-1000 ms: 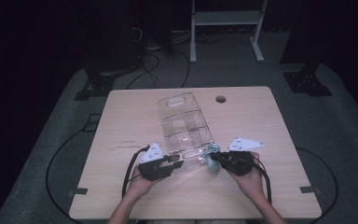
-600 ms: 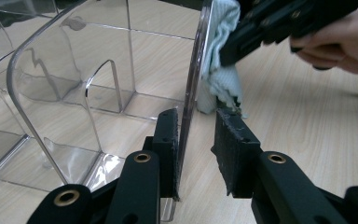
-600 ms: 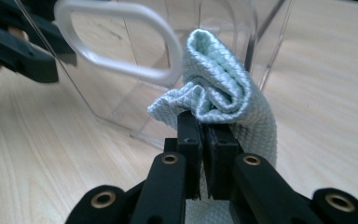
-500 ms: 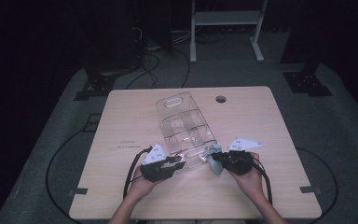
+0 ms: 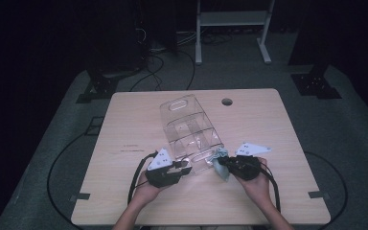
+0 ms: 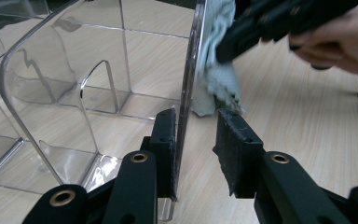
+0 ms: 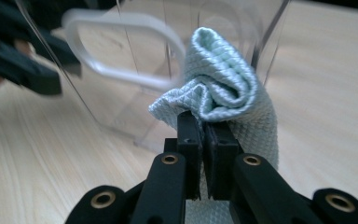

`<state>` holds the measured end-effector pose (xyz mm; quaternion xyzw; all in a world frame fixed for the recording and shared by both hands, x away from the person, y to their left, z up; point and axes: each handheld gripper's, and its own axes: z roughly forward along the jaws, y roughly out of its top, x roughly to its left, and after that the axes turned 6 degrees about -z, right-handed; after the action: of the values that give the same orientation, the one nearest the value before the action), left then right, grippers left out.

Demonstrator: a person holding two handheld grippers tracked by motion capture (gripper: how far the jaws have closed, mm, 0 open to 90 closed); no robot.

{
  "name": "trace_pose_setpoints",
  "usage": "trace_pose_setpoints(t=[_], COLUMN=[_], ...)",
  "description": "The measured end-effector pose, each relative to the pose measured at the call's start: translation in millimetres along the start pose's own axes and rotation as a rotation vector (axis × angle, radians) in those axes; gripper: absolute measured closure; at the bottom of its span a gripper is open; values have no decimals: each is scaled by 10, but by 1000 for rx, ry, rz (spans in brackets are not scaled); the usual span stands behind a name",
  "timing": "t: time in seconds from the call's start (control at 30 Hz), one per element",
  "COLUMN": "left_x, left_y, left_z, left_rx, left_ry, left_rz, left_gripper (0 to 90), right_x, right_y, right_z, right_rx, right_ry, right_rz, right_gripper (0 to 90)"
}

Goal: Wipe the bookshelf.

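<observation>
**Wiping the clear organizer: cloth on its near end wall**

Clear acrylic organizer (image 5: 191,134) lies on the surface (image 5: 124,124), long axis running from the near edge away toward the far side, slightly skewed to the left; handle cutout at the far end, dividers inside. Near end sits between the two hands.

Pale green cloth (image 7: 223,88) is bunched up and touching the organizer's near right corner. Right hand-held gripper (image 5: 226,164) has its jaws clamped tight on the cloth's lower fold; the wad stands up above the jaws and points into the acrylic wall directly ahead.

Left hand-held gripper (image 6: 196,140) straddles the near wall of the organizer. One pad lies against the panel, the other stands off with a visible gap, so I read it as bracing rather than a firm pinch. Log-wise it's at its narrowest, so counted as closed on the wall.

Key relation: the wall to be wiped lies just in front of the right gripper, cloth already in contact; the left one is across that same panel. Right hand is the working one. My guess is the next stroke runs along that wall, and the risk is the organizer sliding if the left brace is loose.

Surface is light wood with a cable hole (image 5: 227,101) at the far side. Room is dark; grey floor, cables, white stand legs (image 5: 230,33) behind.
</observation>
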<state>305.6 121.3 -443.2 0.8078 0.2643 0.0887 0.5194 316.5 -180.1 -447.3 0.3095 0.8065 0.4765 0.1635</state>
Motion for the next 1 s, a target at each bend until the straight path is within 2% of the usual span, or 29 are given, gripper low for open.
trace_pose_setpoints(t=[0.07,0.23,0.3,0.5,0.63,0.73,0.93,1.0], left_x=[-5,-26,-32,-48,-63,-76,-158,-167], left_y=[2,4,5,11,15,15,27,41], left_z=[6,15,22,33,40,49,90,92], left_rx=[0,1,0,3,6,4,11,19], left_ry=[-1,0,-1,-10,-5,-8,-30,-38], left_rz=[5,5,6,7,16,14,30,33], left_gripper=[674,662,661,679,682,682,679,659], right_x=[-7,-67,-77,-32,-96,-111,-100,-128], right_y=[33,-142,-158,-50,-179,-215,-134,-161], right_z=[-42,120,141,7,148,198,46,46], right_rx=[-19,48,58,14,70,90,49,43], right_ry=[-4,14,15,0,19,20,9,18], right_rz=[0,32,38,10,34,43,32,50], right_gripper=[857,857,857,857,856,855,855,855])
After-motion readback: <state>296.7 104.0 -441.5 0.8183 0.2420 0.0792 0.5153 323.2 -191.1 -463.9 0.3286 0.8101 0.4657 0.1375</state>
